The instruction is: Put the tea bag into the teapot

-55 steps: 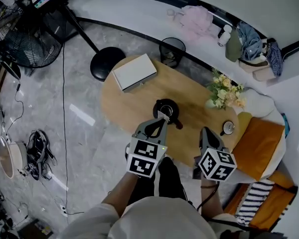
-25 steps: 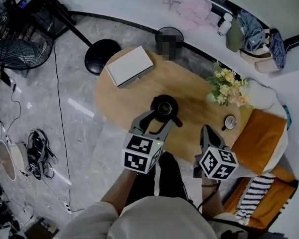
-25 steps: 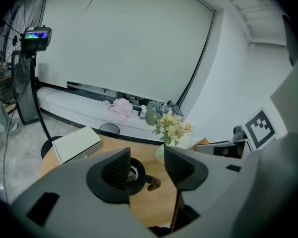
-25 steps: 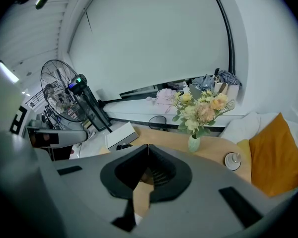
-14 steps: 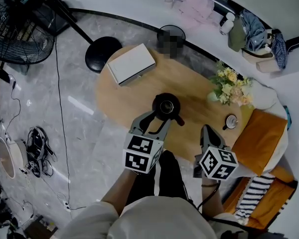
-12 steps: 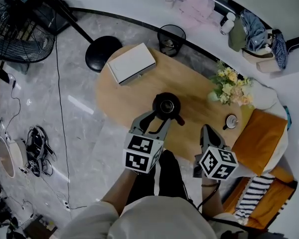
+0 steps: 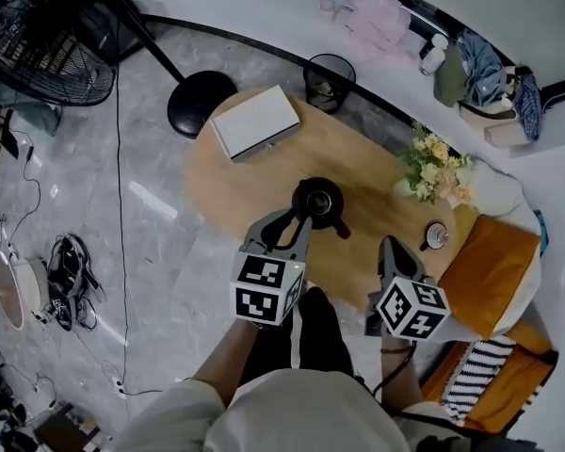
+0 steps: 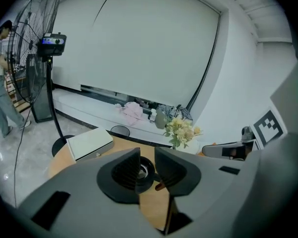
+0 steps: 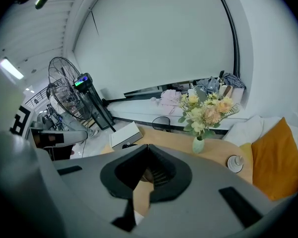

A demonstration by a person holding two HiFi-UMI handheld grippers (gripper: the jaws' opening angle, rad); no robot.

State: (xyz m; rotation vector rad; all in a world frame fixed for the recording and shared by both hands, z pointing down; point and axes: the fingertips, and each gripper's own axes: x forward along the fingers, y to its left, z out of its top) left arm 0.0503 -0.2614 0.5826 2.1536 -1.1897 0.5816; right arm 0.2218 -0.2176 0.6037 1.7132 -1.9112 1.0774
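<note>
Teapot [image 7: 317, 201] | handle pts lower-right (mouth up) | L tool [image 7: 301, 218] just closing, nothing between | R tool [image 7: 388, 246] together

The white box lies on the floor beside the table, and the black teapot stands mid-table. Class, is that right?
No: the head view shows the white box lying on the table itself. The black teapot does stand mid-table.

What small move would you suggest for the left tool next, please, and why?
Probably draw the left tool back from the teapot: its jaws have just been closing with nothing between them, and no tea bag shows outside.
</note>
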